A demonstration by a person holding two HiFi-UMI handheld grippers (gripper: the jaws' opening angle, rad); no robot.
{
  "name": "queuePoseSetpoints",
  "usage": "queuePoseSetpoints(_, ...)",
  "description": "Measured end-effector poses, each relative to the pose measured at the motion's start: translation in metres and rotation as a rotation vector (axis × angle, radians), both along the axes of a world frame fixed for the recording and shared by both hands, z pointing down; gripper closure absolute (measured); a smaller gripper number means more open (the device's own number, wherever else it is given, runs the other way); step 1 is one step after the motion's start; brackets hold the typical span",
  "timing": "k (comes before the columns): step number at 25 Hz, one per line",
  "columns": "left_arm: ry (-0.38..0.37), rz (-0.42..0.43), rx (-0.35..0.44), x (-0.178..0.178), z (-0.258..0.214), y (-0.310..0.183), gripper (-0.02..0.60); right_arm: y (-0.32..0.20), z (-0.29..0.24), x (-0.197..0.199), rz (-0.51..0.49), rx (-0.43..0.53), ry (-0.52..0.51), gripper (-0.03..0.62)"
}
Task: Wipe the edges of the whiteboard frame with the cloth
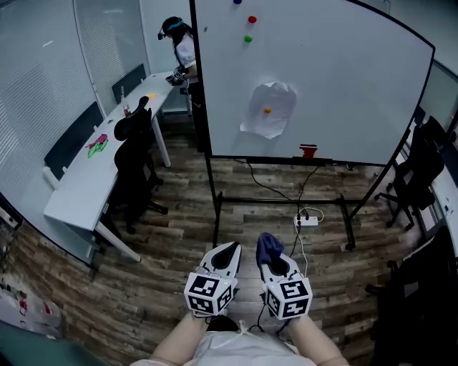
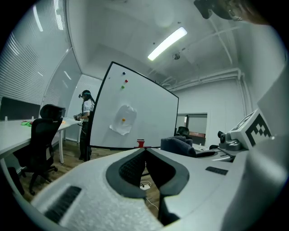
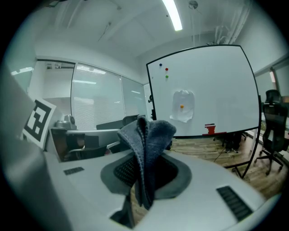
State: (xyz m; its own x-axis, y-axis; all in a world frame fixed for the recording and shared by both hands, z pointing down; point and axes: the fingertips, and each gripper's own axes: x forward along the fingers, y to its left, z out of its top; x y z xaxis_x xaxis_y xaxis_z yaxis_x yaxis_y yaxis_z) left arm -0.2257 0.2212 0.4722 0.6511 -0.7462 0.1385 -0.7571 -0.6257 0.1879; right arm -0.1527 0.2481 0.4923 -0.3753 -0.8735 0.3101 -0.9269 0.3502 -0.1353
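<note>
Left gripper (image 1: 230,248): held low at the bottom of the head view, marker cube up, jaws brought together at the tips with nothing between them.
Right gripper (image 1: 274,259): just beside the left one, jaws clamped on a dark blue-grey cloth (image 1: 268,245) that bunches up above the tips.
Cloth, close up: in the right gripper view the cloth (image 3: 146,135) stands folded between the pads, with a tail hanging below them.
Whiteboard (image 1: 343,78): upright on a black rolling stand across the wooden floor (image 1: 179,214), well apart from both grippers.
Frame (image 1: 257,158): a thin black edge around the board; the cloth is nowhere near it.
On the board: a white sheet (image 1: 268,109) pinned by an orange magnet, red and green magnets (image 1: 252,19) near the top, and a small red item (image 1: 308,150) on the bottom edge.
Beneath the board: a white power strip (image 1: 308,221) lies on the floor with its cable.
Left of the board: a long white desk (image 1: 107,157) with a black office chair (image 1: 134,164) pulled up to it.
Background: a person (image 1: 179,43) stands at the desk's far end, beside the board's left edge.
</note>
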Motion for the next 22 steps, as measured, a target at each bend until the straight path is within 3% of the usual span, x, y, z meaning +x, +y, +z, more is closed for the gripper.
queuePoseSetpoints(4,-0.038,0.043,0.027,-0.031,-0.010,-0.061,0.561,-0.059,-0.011,-0.037,-0.005,0.028,-0.005,0.523)
queuePoseSetpoints(11,-0.027,0.074,0.033,-0.083,-0.012,-0.151,0.561,-0.152,-0.017,-0.087,0.028,0.041,-0.003,0.523)
queuePoseSetpoints(22,-0.008,0.035,-0.030,-0.130,0.012,-0.248,0.561,-0.251,-0.002,-0.132,-0.053,-0.019,0.012,0.523)
